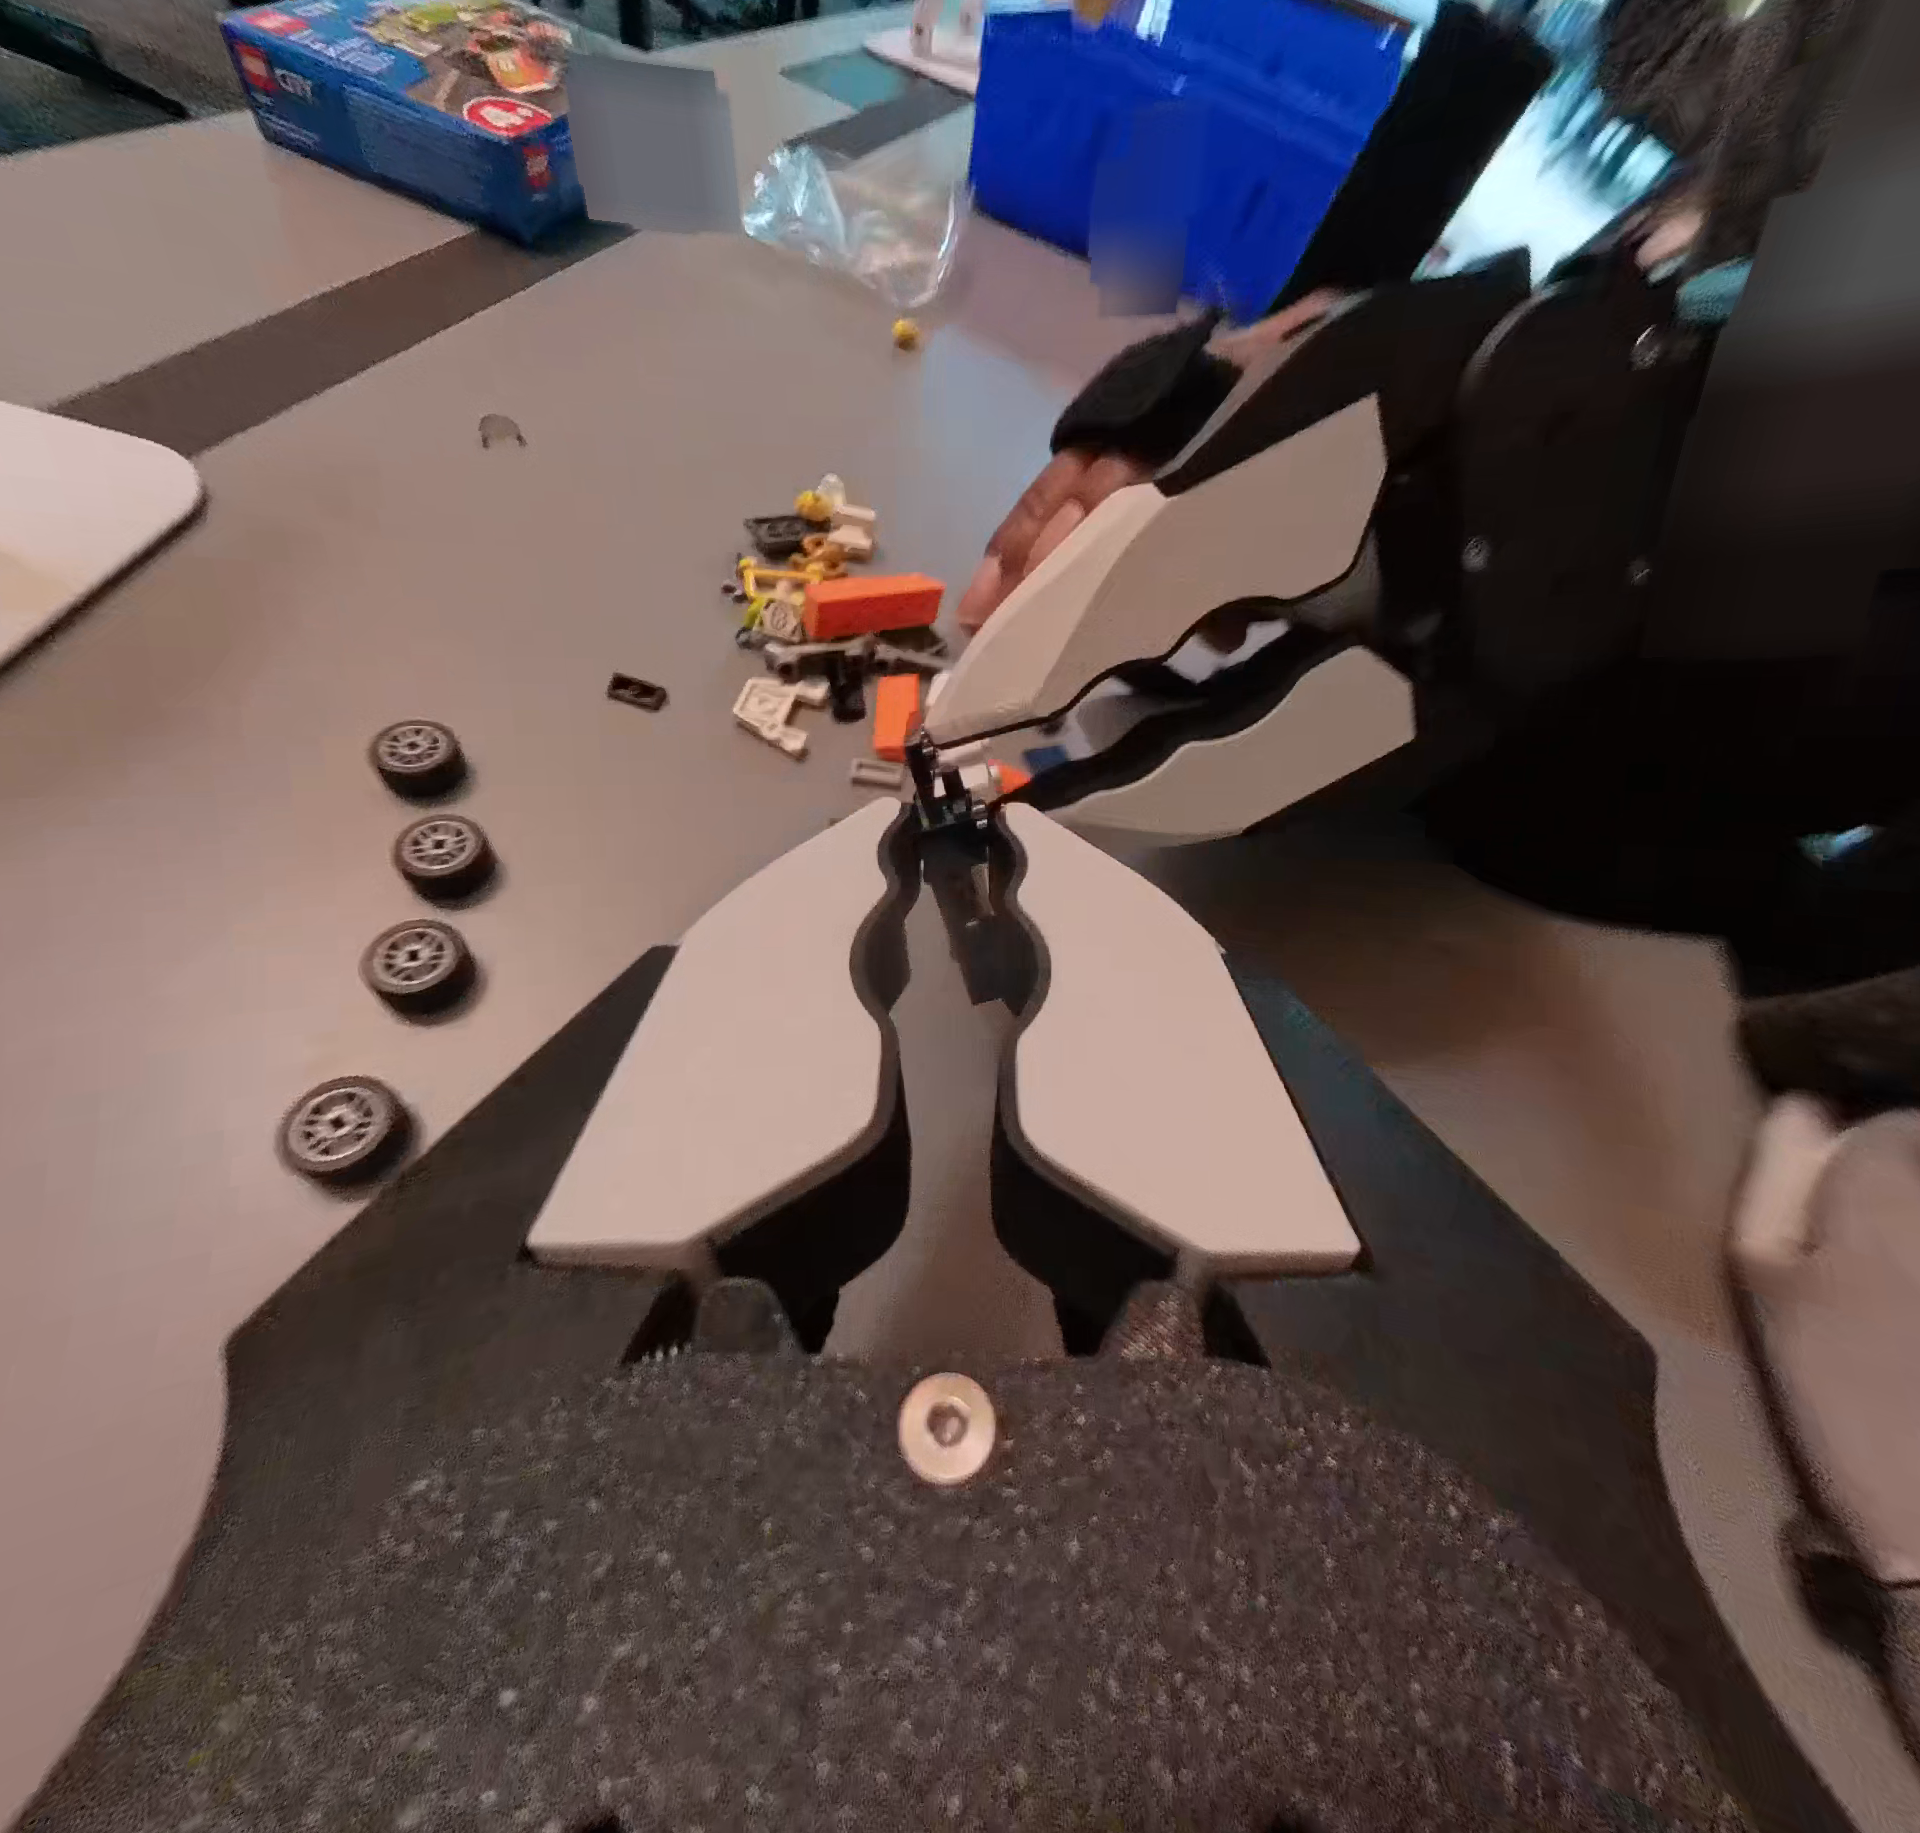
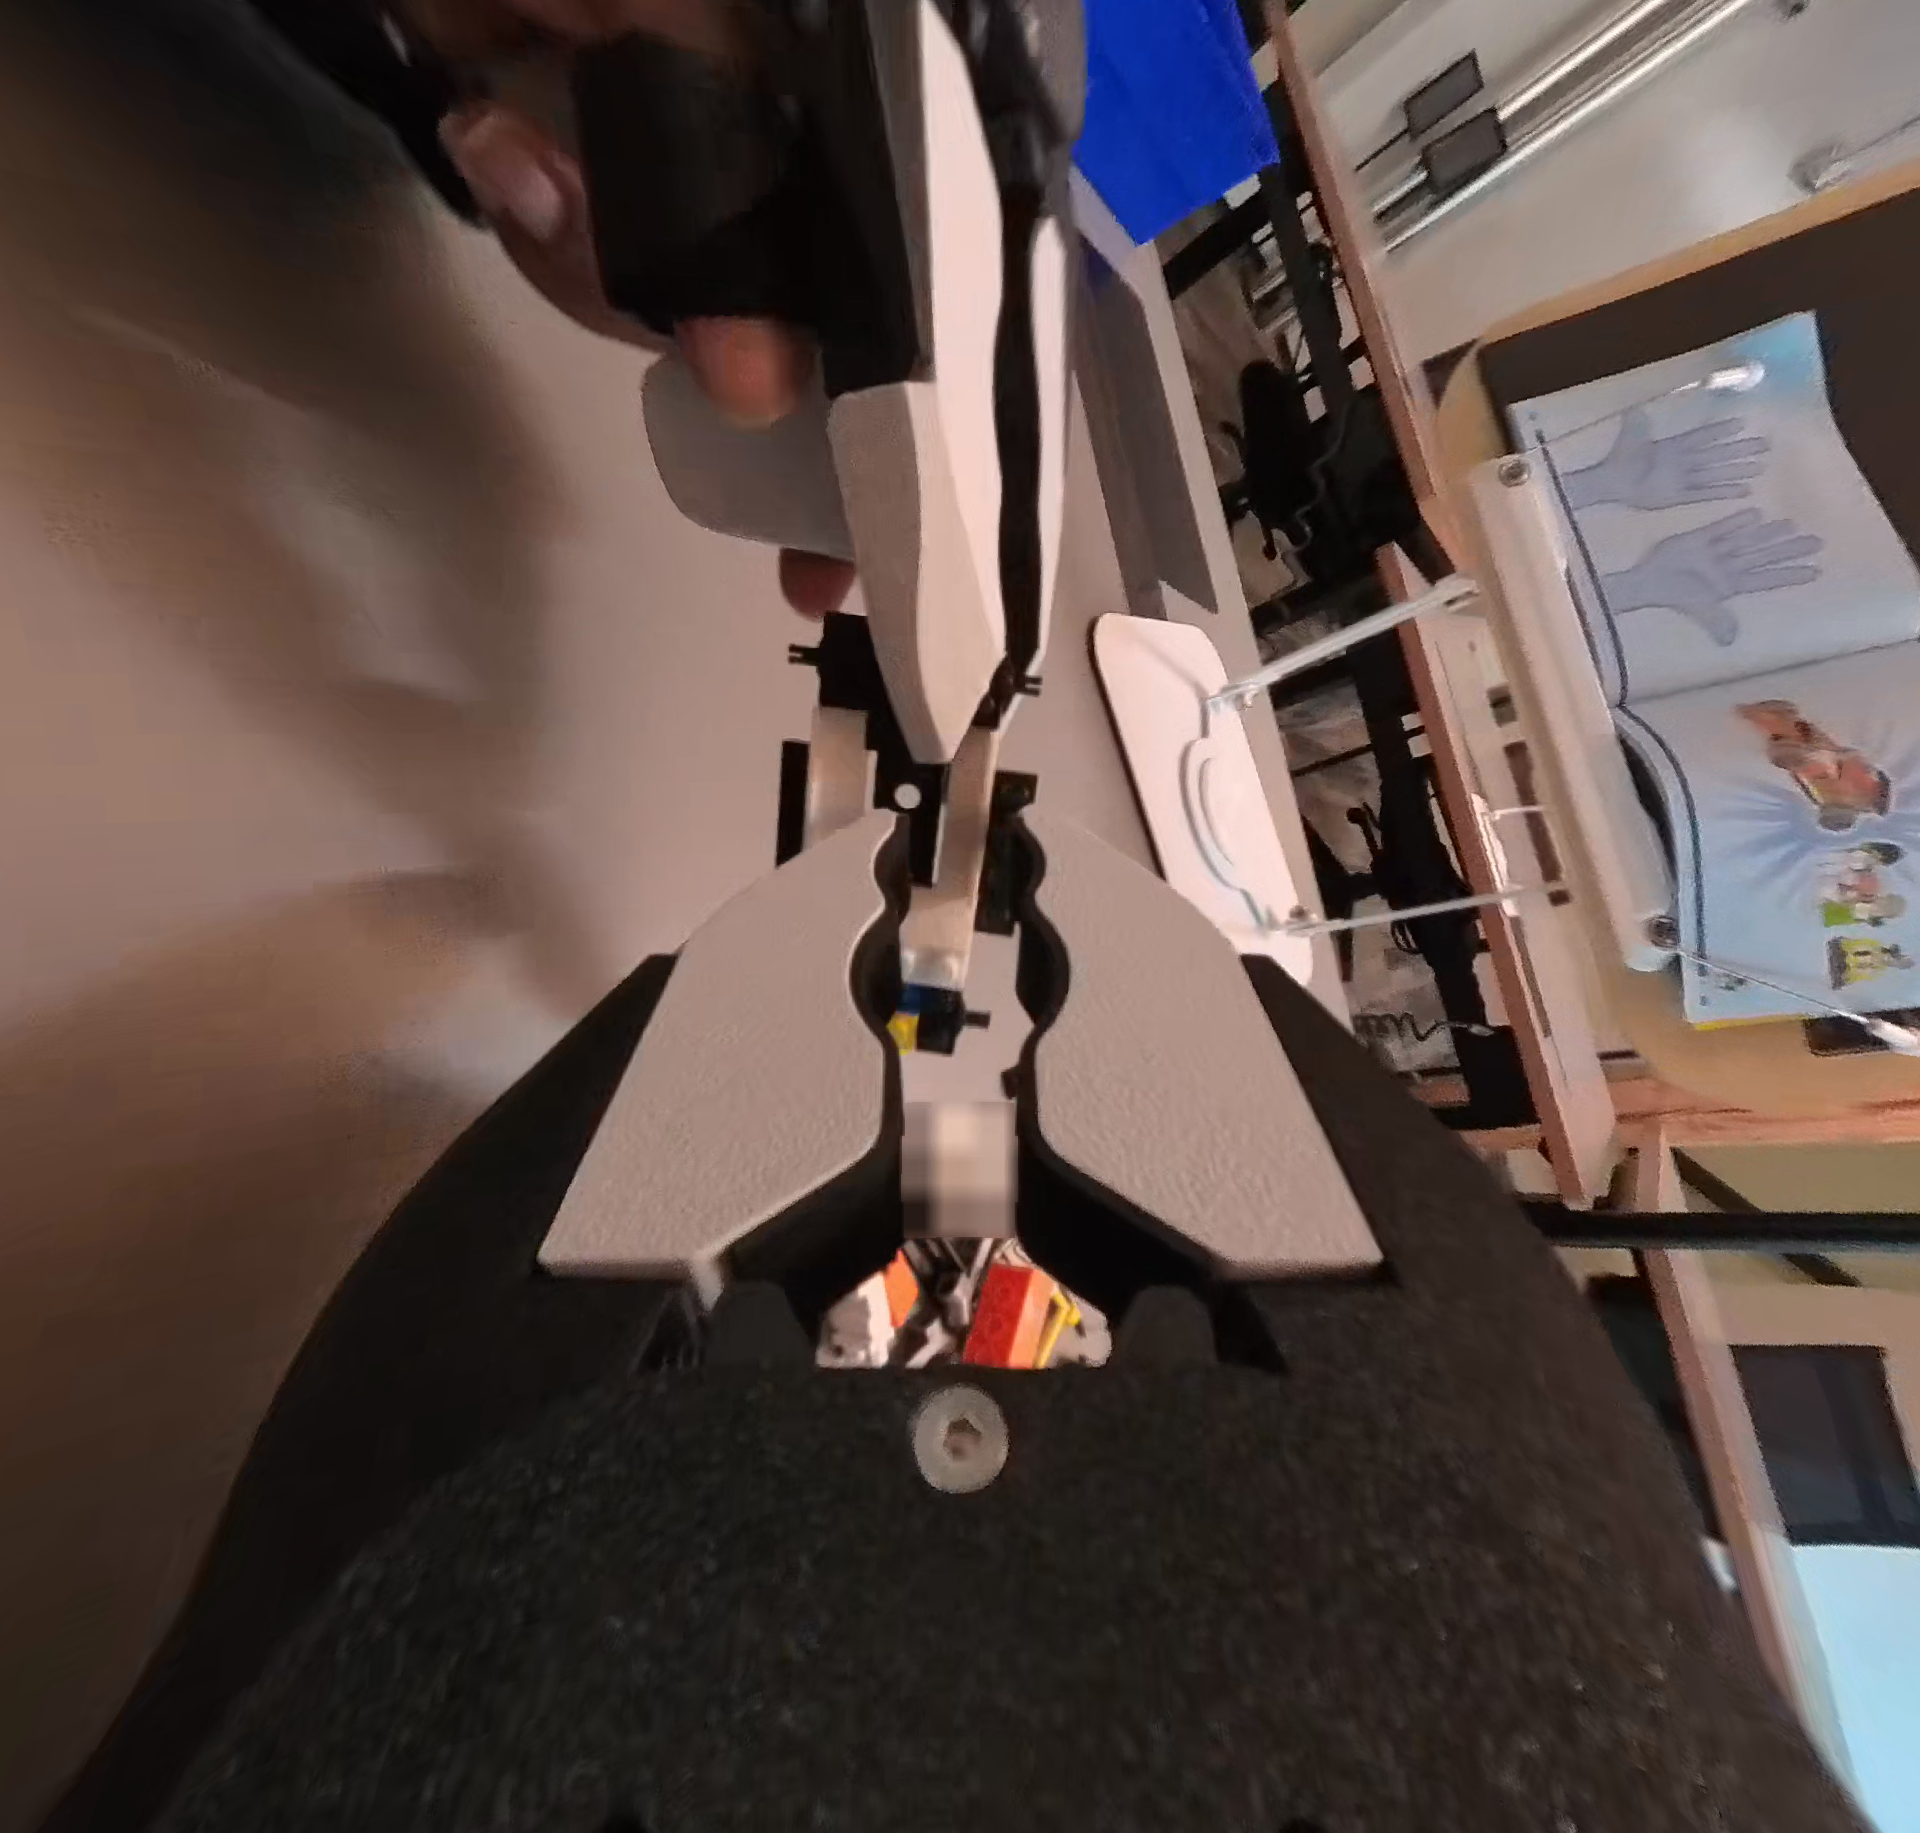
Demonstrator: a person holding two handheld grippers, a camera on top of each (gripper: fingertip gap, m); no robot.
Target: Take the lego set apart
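- Grey table (image 1: 540, 349) carries our work, with a blue lego box (image 1: 416, 90) and a clear plastic bag (image 1: 862, 214) towards its far edge.
- Four grey wheels (image 1: 416, 755) lie in a row near its left edge; a pile of loose lego pieces (image 1: 831, 620) sits mid-table.
- Our left tool (image 1: 951, 827) is nearly closed, tips pinching the black end of the lego assembly (image 1: 951, 817), which is held above the table.
- Our right tool (image 2: 961, 838), likewise almost closed, grips that same assembly from the other side, tips meeting the left tool's.
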